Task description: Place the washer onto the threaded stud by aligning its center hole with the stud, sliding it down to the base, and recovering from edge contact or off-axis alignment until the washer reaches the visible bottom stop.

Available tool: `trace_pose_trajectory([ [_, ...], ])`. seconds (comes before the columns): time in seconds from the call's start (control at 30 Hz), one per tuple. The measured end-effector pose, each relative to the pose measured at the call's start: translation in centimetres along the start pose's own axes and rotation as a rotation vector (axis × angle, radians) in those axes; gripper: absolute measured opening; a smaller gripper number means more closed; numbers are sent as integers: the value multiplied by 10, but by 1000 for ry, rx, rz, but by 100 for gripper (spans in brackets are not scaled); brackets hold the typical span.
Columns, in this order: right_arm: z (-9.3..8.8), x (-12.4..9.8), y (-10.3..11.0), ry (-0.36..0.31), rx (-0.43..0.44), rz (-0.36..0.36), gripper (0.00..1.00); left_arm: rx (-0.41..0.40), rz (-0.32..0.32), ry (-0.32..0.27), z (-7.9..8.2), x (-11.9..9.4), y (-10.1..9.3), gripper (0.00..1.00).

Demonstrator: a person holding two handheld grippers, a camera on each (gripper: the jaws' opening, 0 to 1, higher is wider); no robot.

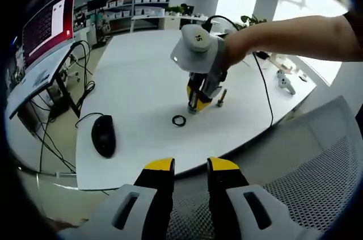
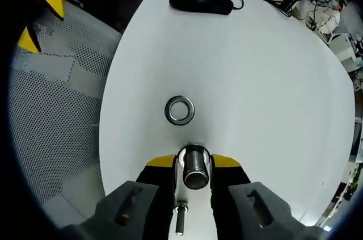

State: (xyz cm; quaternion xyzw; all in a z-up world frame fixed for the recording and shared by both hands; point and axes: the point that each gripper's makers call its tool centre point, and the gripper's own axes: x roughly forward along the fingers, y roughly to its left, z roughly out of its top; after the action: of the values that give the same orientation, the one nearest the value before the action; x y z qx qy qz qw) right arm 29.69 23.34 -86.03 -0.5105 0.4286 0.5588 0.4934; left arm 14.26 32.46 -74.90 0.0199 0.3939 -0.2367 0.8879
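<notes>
**Stud gripped, washer still loose on table**

Left gripper view: left gripper [image 1: 190,165] hangs back off the near table [image 1: 136,87] edge, jaws parted, empty. Washer [image 1: 179,120] lies flat, just left of the right gripper [image 1: 195,102]. Mouse [image 1: 104,134] near left.

Right gripper view: right gripper [image 2: 193,162] jaws clenched on the threaded stud [image 2: 194,172]; washer [image 2: 180,110] just beyond it.

Step looks like pre-pick. Next: left gripper picks up the washer, centres hole over stud.

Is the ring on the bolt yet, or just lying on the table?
Off. The washer lies flat on the table, apart from the stud, which the right hand-held gripper holds between its jaws.
</notes>
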Motion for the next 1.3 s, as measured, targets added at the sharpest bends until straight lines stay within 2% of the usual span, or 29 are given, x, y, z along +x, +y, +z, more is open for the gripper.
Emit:
trace_pose_trajectory([
  [0.2, 0, -1, 6, -1, 9, 6, 23, -3, 2, -1, 0, 0, 0, 21],
  [0.53, 1, 2, 1, -12, 14, 19, 24, -4, 2, 1, 0, 0, 0, 21],
  [0.63, 1, 2, 2, -17, -32, 30, 24, 0, -1, 3, 0, 0, 0, 21],
  [0.77, 3, -4, 6, -30, -34, 12, 25, -2, 0, 1, 0, 0, 0, 21],
  [0.87, 8, -10, 5, -59, -40, 0, 29, -3, 1, 0, 0, 0, 0, 21],
  [1.03, 29, -24, 6, -150, -17, 4, 31, -1, -1, 2, 0, 0, 0, 21],
  [1.3, 40, -25, 13, -174, -68, 13, 32, -1, 0, 1, 0, 0, 0, 21],
])
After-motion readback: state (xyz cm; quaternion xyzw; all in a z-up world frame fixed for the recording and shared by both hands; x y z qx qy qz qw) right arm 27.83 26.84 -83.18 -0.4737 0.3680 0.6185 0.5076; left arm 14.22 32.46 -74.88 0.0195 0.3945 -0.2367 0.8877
